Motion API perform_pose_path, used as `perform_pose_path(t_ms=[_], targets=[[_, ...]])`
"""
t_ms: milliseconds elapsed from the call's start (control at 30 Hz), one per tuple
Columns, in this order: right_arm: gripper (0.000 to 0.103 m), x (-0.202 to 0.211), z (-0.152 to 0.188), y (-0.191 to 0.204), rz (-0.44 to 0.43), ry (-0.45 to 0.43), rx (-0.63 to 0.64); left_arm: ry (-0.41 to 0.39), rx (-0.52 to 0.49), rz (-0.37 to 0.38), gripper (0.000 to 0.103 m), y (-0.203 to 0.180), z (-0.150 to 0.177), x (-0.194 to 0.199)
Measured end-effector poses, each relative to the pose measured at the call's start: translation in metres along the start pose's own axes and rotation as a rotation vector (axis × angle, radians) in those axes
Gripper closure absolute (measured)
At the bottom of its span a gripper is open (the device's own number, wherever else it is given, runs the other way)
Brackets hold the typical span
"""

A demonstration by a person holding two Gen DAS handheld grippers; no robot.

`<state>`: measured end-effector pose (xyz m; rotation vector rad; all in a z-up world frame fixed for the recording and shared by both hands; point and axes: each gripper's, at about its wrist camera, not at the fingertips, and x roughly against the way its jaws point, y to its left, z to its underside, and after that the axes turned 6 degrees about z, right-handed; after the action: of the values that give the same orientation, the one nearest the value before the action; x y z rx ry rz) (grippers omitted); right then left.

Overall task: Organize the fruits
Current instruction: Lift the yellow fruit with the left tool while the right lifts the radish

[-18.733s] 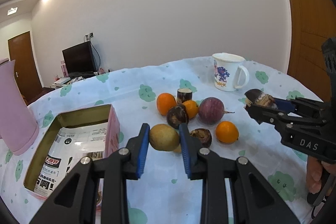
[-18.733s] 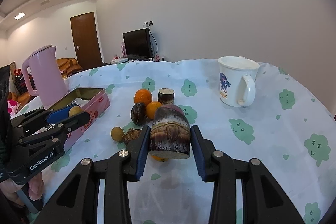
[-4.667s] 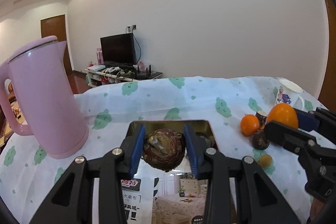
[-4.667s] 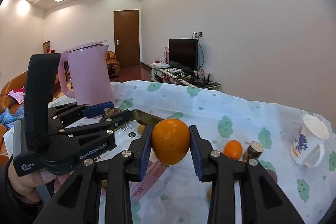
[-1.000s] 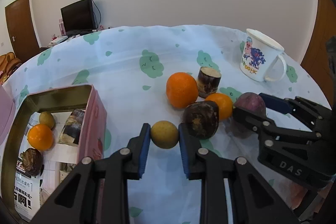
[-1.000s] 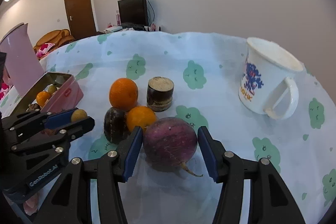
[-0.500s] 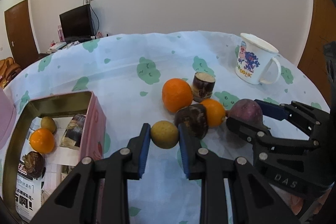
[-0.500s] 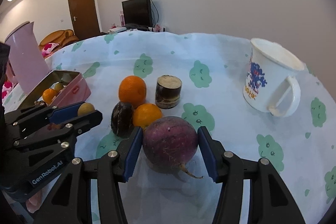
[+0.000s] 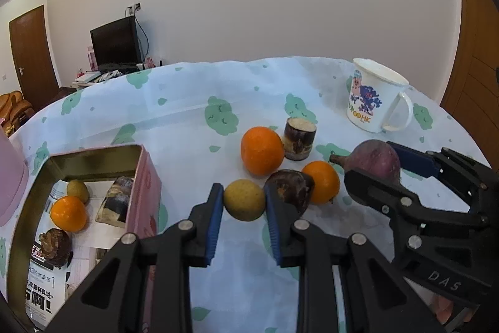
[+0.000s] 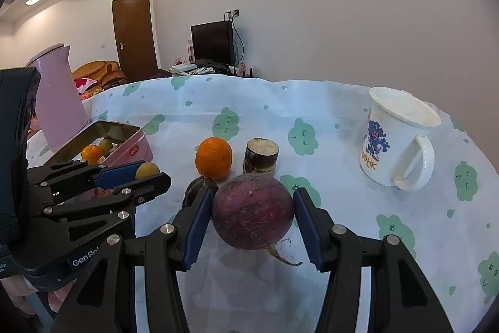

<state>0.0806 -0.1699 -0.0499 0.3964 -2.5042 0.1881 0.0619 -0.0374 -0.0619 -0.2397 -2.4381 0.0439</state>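
Your left gripper clamped one yellow-green fruit above the tablecloth; your right gripper gripped one purple radish. On the cloth lay two oranges, one dark fruit, one sugarcane stub. The tin held four pieces.

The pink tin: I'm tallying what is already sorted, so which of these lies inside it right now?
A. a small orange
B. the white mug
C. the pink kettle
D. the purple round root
A: a small orange lies inside the pink tin, next to a yellowish fruit and two dark brown pieces.
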Motion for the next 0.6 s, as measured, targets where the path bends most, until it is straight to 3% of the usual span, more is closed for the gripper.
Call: perform_pose_path(t_ms=[600], targets=[[0.048,0.018,0.001,0.001,0.009,-0.096,0.002,-0.088,-0.069,-0.041,0.075,-0.013,0.002,0.016]])
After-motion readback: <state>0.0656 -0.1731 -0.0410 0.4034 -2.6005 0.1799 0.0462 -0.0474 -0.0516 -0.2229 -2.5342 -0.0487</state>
